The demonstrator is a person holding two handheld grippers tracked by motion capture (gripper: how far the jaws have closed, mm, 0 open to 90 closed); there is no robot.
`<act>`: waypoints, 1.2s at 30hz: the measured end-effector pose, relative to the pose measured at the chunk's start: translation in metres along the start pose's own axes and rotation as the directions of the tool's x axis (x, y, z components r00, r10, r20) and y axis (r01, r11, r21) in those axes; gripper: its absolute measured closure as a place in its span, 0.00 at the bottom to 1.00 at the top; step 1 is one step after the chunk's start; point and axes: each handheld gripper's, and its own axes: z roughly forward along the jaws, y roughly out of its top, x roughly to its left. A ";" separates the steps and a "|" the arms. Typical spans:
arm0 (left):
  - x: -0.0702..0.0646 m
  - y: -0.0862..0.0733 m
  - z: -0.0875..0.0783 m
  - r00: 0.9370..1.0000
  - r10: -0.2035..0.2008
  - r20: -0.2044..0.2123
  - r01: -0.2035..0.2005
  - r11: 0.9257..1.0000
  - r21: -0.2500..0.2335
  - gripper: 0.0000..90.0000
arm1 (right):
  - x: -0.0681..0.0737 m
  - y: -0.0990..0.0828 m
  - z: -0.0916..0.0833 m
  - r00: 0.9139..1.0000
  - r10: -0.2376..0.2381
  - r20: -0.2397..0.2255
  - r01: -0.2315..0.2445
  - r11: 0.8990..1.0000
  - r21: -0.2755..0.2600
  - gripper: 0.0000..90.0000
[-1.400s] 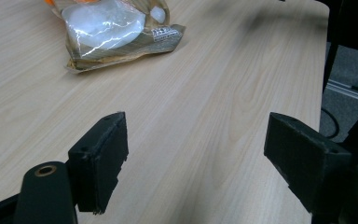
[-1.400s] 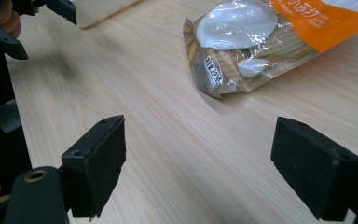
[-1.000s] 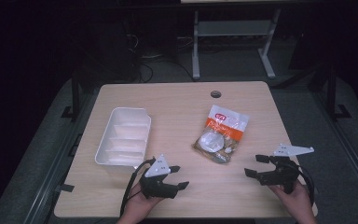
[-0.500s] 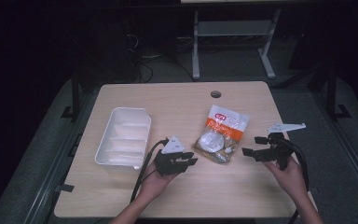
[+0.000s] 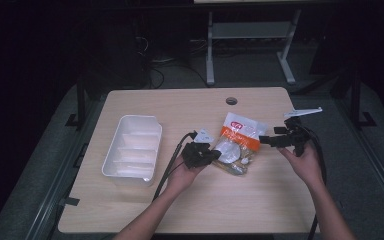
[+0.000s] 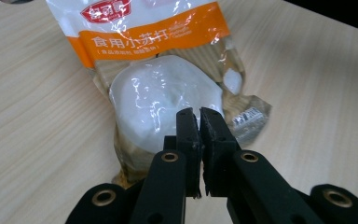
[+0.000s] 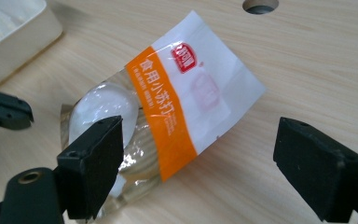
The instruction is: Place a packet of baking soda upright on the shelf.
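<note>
A clear bag (image 5: 237, 142) with an orange band and a white lump inside lies flat on the wooden table (image 5: 190, 107), right of centre. My left gripper (image 5: 214, 156) is at the bag's left near end. In the left gripper view its jaws (image 6: 199, 114) have just been closing and now stand shut with nothing between them, their tips just above the white lump in the bag (image 6: 163, 93). My right gripper (image 5: 266, 139) hovers at the bag's right edge. Its jaws (image 7: 200, 140) are open wide, with the bag (image 7: 168, 107) lying below and beyond them.
A white divided tray (image 5: 132, 150) stands left of the bag, its corner also in the right gripper view (image 7: 14, 28). A round cable hole (image 5: 231, 101) sits near the table's far edge. Cables trail from both grippers toward the person. Dark floor and a metal stand lie beyond the table.
Both hands have moved forward from the table's near edge to the bag, the left one rightward, the right one leftward and up. The left jaws have closed.
</note>
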 end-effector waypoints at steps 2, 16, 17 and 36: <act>0.004 0.001 0.007 1.000 0.005 -0.010 -0.005 1.000 0.021 0.97 | -0.004 0.002 0.005 1.000 0.023 -0.007 -0.023 1.000 0.005 0.17; 0.009 0.000 0.028 1.000 -0.019 -0.016 0.020 0.997 0.077 0.97 | -0.029 -0.007 0.048 0.979 0.159 -0.127 -0.150 0.986 0.075 0.33; 0.010 0.000 0.028 1.000 -0.019 -0.014 0.020 0.997 0.077 0.97 | -0.029 -0.007 0.050 0.979 0.155 -0.130 -0.146 0.986 0.076 0.34; 0.011 -0.001 0.029 0.999 -0.040 0.000 0.040 0.997 0.070 0.92 | -0.015 -0.007 0.078 0.955 0.154 -0.255 -0.131 0.986 0.107 0.95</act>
